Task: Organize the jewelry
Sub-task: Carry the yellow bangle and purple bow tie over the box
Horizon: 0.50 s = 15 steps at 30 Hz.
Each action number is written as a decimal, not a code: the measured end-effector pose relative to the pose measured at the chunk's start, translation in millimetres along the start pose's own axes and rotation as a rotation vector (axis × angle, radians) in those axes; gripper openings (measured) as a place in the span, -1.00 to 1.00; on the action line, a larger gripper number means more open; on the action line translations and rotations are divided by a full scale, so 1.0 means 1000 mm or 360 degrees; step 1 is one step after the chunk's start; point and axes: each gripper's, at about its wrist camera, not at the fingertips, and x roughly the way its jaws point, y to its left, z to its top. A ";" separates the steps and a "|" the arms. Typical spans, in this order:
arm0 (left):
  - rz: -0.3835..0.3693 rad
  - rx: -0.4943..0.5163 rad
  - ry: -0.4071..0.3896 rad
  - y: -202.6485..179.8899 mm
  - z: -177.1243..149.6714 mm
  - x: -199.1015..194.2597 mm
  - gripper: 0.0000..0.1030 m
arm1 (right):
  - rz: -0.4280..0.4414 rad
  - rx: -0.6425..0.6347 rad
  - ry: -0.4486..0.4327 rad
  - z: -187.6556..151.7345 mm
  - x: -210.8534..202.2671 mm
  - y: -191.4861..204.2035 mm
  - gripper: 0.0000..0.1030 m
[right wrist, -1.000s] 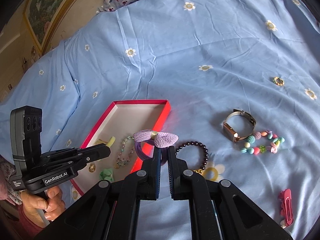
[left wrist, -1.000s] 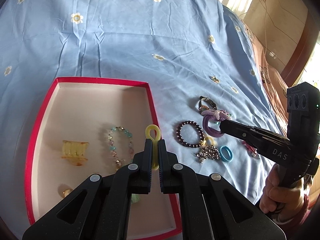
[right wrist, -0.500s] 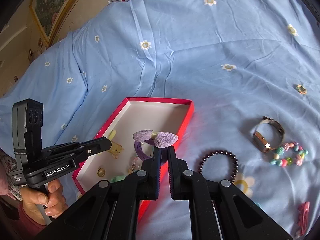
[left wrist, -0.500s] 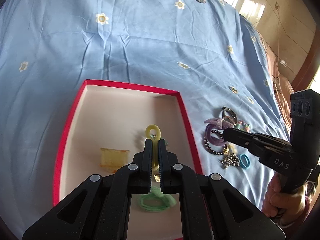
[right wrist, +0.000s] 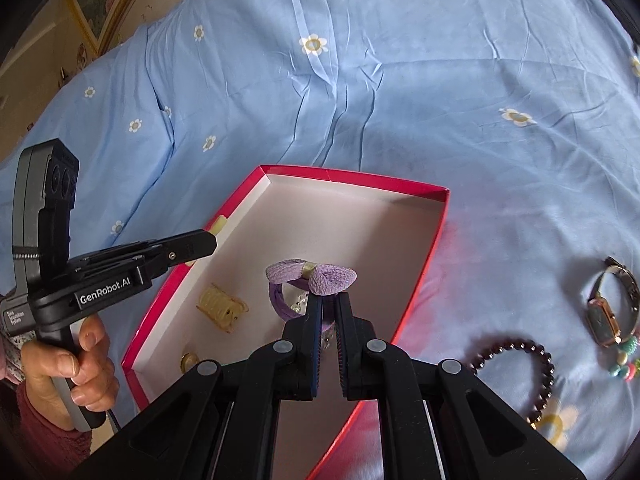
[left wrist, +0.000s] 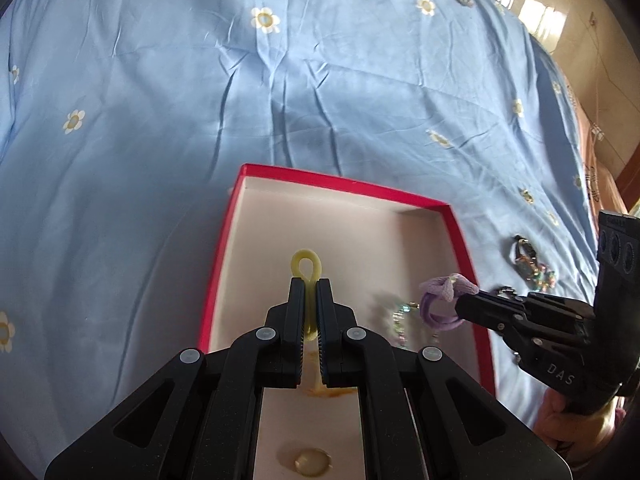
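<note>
A red box (left wrist: 344, 186) (right wrist: 352, 176) with a pale inside lies on the blue bedsheet. My left gripper (left wrist: 307, 286) is shut on a yellow hair tie (left wrist: 306, 264) and holds it over the box's left half; it shows in the right wrist view (right wrist: 206, 242) at the box's left rim. My right gripper (right wrist: 328, 300) is shut on a purple bow hair tie (right wrist: 312, 274) and holds it above the box's middle; the bow also shows in the left wrist view (left wrist: 448, 284). In the box lie an amber hair claw (right wrist: 220, 306), a beaded bracelet (left wrist: 396, 312) and a small round piece (right wrist: 189, 360).
On the sheet right of the box lie a dark bead bracelet (right wrist: 516, 364), a watch (right wrist: 608, 312) and a colourful bead bracelet (right wrist: 624, 360). A yellow ring (right wrist: 550, 426) lies near the front. Wooden floor (left wrist: 592, 60) shows past the bed's right edge.
Both grippers have moved left over the box with their hair ties. The purple bow now hangs inside the box's rim instead of over the sheet.
</note>
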 end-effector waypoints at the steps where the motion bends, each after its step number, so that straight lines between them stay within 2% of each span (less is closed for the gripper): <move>1: 0.0003 0.0002 0.0017 0.001 0.000 0.004 -0.91 | -0.0002 -0.0001 0.0012 0.001 0.005 0.000 -0.88; 8: 0.0031 0.0035 0.0093 0.001 -0.007 0.021 -0.90 | -0.0014 -0.0028 0.0091 0.000 0.029 0.001 -0.87; 10: 0.0039 0.0034 0.0107 0.001 -0.007 0.024 -0.90 | -0.0014 -0.0039 0.0109 -0.001 0.032 0.002 -0.81; 15: 0.0062 0.0048 0.0139 0.000 -0.008 0.028 -0.76 | -0.0027 -0.0063 0.0108 -0.002 0.033 0.005 -0.78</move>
